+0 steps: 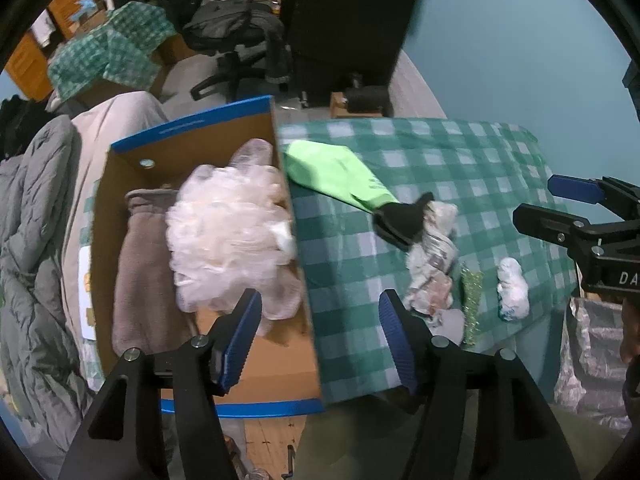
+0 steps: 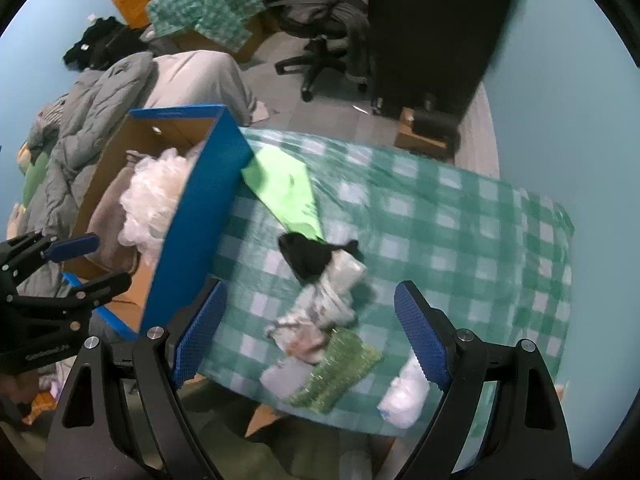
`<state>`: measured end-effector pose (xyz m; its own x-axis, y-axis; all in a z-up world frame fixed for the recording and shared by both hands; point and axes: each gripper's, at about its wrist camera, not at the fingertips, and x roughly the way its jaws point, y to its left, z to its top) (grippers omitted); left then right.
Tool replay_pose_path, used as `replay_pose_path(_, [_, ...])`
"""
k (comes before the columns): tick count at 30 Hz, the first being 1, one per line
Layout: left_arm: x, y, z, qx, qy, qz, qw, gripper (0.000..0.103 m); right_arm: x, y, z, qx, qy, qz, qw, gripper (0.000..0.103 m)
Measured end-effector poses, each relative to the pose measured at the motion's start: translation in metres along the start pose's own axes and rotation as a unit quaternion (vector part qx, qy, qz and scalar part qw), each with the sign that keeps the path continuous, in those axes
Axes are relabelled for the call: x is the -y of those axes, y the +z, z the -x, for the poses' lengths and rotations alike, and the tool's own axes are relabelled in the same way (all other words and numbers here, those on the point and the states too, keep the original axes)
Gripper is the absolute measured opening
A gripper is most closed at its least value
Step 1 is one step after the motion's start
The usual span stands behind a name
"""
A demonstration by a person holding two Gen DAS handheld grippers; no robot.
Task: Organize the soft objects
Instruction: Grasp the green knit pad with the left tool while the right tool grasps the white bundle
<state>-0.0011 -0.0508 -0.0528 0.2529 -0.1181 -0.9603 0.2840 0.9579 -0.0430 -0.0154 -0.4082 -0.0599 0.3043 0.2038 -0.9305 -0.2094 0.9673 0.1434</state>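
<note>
Left gripper (image 1: 320,340) spread apart, empty, above blue-rimmed cardboard box (image 1: 192,132) containing white mesh pouf (image 1: 228,236). Right gripper (image 2: 310,338) also apart, empty, over checkered surface (image 2: 460,216) strewn with green cloth (image 2: 286,194), black sock (image 2: 310,258).

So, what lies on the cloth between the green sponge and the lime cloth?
In the right wrist view, a crumpled pale bundle and a black piece lie between the green sponge and lime cloth.

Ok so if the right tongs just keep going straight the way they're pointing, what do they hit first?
Most likely the crumpled pile of pale cloths on the checkered tablecloth, just ahead of the open right tongs. The green scrubby cloth lies slightly nearer, so it could touch first; depth is unclear.
</note>
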Motion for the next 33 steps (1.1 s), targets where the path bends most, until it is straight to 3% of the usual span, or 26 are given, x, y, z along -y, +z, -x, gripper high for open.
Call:
replay_pose_path(14, [0.053,-0.011,-0.037,-0.054,-0.024,-0.043,0.9973,0.063,0.053,-0.048,-0.005,-0.030,-0.022,-0.060,0.998,0.086])
replay_pose_path(33, [0.109,-0.008,-0.072,-0.081,-0.057,-0.076,0.9922,0.067,0.106,-0.108,-0.038,-0.053,-0.032,-0.114,0.992,0.086])
